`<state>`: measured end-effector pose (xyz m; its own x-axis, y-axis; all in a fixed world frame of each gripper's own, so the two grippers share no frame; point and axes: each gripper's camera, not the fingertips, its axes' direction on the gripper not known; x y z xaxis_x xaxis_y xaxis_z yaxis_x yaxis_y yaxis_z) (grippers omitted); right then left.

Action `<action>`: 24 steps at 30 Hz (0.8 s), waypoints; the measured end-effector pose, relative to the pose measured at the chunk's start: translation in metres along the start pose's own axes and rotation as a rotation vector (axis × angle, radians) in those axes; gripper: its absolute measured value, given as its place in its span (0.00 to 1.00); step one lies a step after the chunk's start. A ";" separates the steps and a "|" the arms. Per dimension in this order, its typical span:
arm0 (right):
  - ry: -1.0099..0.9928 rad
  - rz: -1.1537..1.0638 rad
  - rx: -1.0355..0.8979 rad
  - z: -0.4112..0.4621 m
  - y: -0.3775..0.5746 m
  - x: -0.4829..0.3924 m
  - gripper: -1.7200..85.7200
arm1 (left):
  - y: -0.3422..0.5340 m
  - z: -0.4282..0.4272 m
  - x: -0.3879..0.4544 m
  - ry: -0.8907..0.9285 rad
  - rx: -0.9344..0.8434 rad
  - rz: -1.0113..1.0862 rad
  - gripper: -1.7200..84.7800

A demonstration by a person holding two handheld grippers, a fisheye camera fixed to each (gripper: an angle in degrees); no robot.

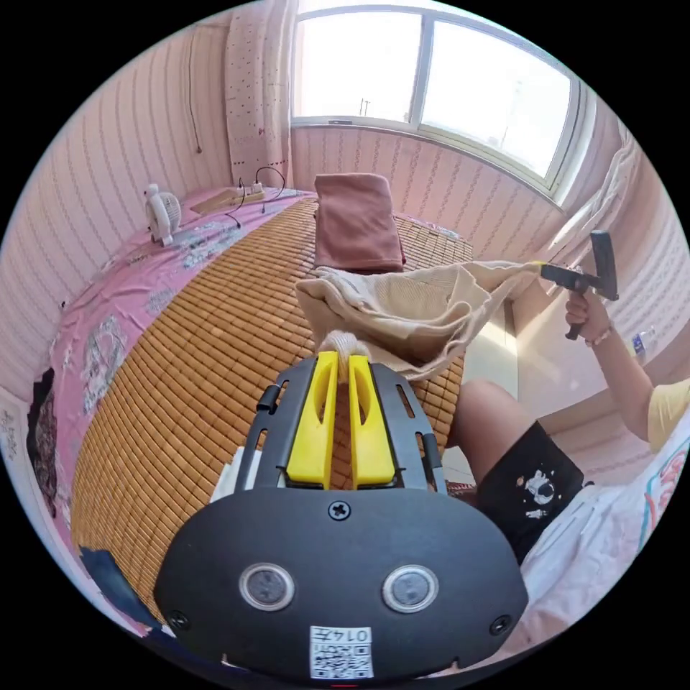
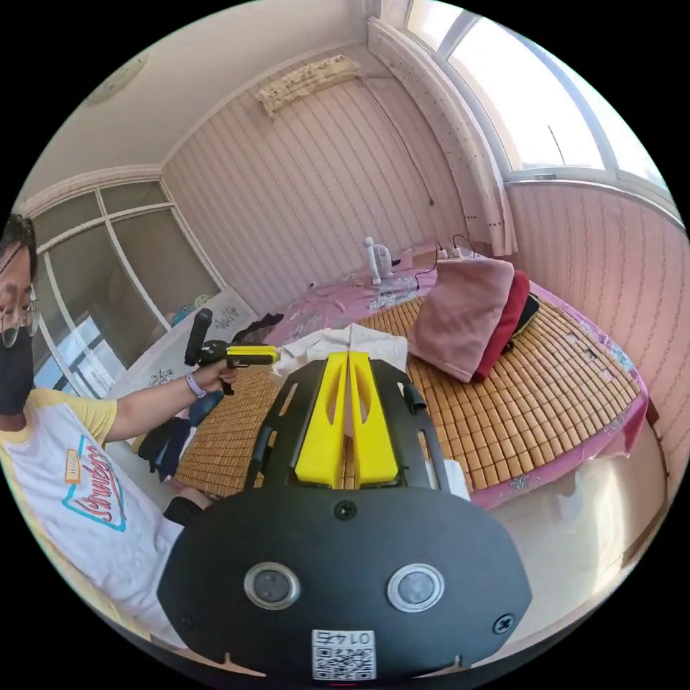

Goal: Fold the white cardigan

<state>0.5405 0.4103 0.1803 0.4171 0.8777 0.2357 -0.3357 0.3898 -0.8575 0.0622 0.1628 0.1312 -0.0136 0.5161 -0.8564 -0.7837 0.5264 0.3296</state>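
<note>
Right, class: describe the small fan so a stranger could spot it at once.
Find the bed with the bamboo mat. On the pink sheet near the striped wall stands the small white fan, upright and round-headed, unlike the flat power strip beyond it.

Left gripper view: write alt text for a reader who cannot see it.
The left tool, jaws closed, pinches a bunched edge of the cream-white cardigan, which is lifted above a bamboo mat on a bed. The right tool, held in a hand, pulls the other end.

both views close above bamboo mat (image 1: 180, 374), facing opposite ways.
</note>
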 end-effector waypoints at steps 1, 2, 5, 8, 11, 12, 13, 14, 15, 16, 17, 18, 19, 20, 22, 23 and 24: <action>0.034 0.028 -0.066 0.008 0.021 0.006 0.02 | 0.040 0.007 0.008 -0.016 -0.042 -0.048 0.02; 0.088 0.110 -0.205 0.026 0.062 0.018 0.02 | 0.057 0.010 0.012 -0.022 -0.052 -0.066 0.02; 0.054 0.346 -0.375 0.043 0.141 0.037 0.03 | 0.118 0.016 0.029 -0.041 -0.112 -0.135 0.03; -0.021 0.422 -0.336 0.035 0.171 0.033 0.07 | 0.146 0.010 0.037 -0.004 -0.099 -0.219 0.03; -0.051 0.468 -0.272 0.027 0.169 0.036 0.11 | 0.153 0.004 0.045 0.027 -0.081 -0.244 0.03; -0.050 0.467 -0.246 0.026 0.162 0.038 0.11 | 0.154 0.002 0.049 0.013 -0.089 -0.234 0.03; -0.039 0.463 -0.238 0.026 0.159 0.038 0.11 | 0.154 0.001 0.053 0.006 -0.094 -0.225 0.03; -0.012 0.438 -0.238 0.028 0.149 0.037 0.11 | 0.155 0.000 0.055 0.004 -0.095 -0.222 0.03; 0.025 0.389 -0.251 0.032 0.138 0.033 0.11 | 0.156 -0.002 0.058 -0.001 -0.095 -0.219 0.03; 0.042 0.356 -0.259 0.034 0.133 0.029 0.10 | 0.158 -0.004 0.060 -0.002 -0.097 -0.219 0.03; 0.075 0.285 -0.281 0.042 0.123 0.021 0.10 | 0.160 -0.005 0.061 -0.002 -0.097 -0.221 0.03; 0.115 0.220 -0.315 0.052 0.116 0.013 0.10 | 0.163 -0.007 0.063 0.003 -0.098 -0.229 0.03; 0.134 0.190 -0.337 0.059 0.114 0.010 0.10 | 0.167 -0.008 0.064 0.010 -0.098 -0.239 0.03; 0.173 0.151 -0.400 0.075 0.112 0.008 0.10 | 0.169 -0.008 0.064 0.014 -0.100 -0.244 0.03; 0.210 0.137 -0.513 0.100 0.115 0.012 0.12 | 0.177 -0.011 0.067 0.023 -0.108 -0.258 0.03; 0.212 0.133 -0.487 0.098 0.115 0.014 0.12 | 0.179 -0.011 0.068 0.025 -0.108 -0.259 0.03; 0.197 0.149 -0.489 0.096 0.114 0.018 0.12 | 0.183 -0.013 0.070 0.031 -0.107 -0.265 0.03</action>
<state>0.4286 0.4973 0.1303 0.5608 0.8267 0.0453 0.0091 0.0486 -0.9988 -0.0904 0.2862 0.1267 0.1826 0.3486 -0.9193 -0.8236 0.5650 0.0506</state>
